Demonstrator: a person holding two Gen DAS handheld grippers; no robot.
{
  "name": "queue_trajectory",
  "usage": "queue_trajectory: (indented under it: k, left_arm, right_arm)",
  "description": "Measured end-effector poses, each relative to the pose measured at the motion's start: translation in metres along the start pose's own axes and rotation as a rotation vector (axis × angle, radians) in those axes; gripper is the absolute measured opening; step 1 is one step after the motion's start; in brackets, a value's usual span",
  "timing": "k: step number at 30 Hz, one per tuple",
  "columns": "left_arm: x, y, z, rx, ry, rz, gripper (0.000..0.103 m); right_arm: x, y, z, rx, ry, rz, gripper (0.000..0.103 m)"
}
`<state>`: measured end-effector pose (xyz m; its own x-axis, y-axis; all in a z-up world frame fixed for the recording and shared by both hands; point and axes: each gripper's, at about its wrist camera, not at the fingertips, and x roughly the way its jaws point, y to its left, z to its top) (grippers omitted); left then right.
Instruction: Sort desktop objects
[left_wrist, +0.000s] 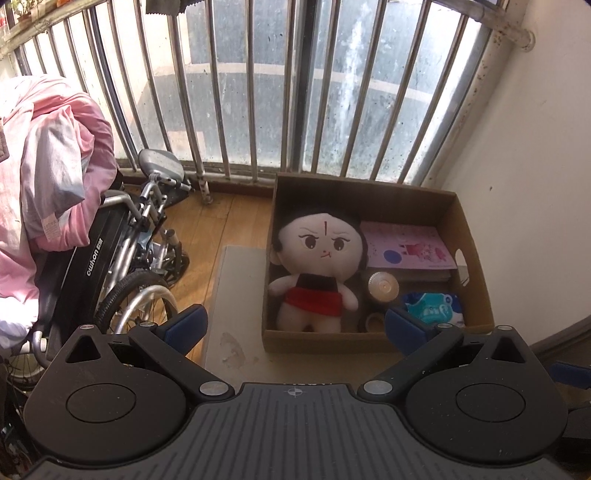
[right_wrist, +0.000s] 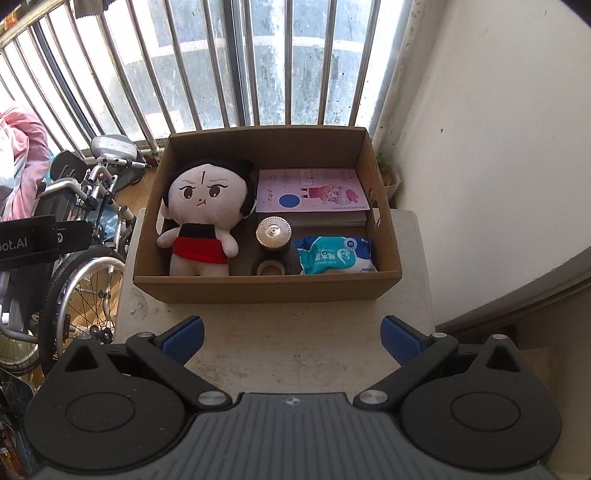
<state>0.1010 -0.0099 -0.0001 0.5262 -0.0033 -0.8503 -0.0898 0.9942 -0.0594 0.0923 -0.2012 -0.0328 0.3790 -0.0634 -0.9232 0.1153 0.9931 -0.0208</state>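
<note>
A cardboard box (right_wrist: 266, 290) (left_wrist: 332, 341) stands on a small white table (right_wrist: 280, 343) (left_wrist: 236, 295). Inside lie a plush doll (right_wrist: 205, 218) (left_wrist: 317, 266) at the left, a pink booklet (right_wrist: 310, 190) (left_wrist: 406, 245) at the back right, a round metal-lidded jar (right_wrist: 274, 233) (left_wrist: 383, 287), a tape roll (right_wrist: 269, 266) (left_wrist: 376, 320) and a teal wet-wipes pack (right_wrist: 334, 254) (left_wrist: 434, 304). My right gripper (right_wrist: 291, 338) hangs open over the bare tabletop in front of the box. My left gripper (left_wrist: 295, 326) is open too, level with the box's near wall, nothing between its fingers.
A folded wheelchair (right_wrist: 85, 236) (left_wrist: 125, 251) stands left of the table, with pink cloth (left_wrist: 44, 177) draped over it. Metal window bars (right_wrist: 236, 62) run behind the box. A white wall (right_wrist: 498, 147) closes the right side. Wooden floor (left_wrist: 214, 221) shows beside the table.
</note>
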Motion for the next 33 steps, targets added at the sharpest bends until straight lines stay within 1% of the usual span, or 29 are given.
queue_trajectory:
  k: [15, 33]
  left_arm:
    - [0.009, 0.0, 0.006, 0.005, 0.014, 0.002, 0.103]
    - [0.019, 0.002, 0.006, 0.014, 0.041, -0.001, 0.103]
  right_arm:
    - [0.009, 0.004, 0.011, -0.007, 0.02, -0.007, 0.103]
    - [0.014, 0.003, 0.014, -0.001, 0.035, -0.016, 0.103]
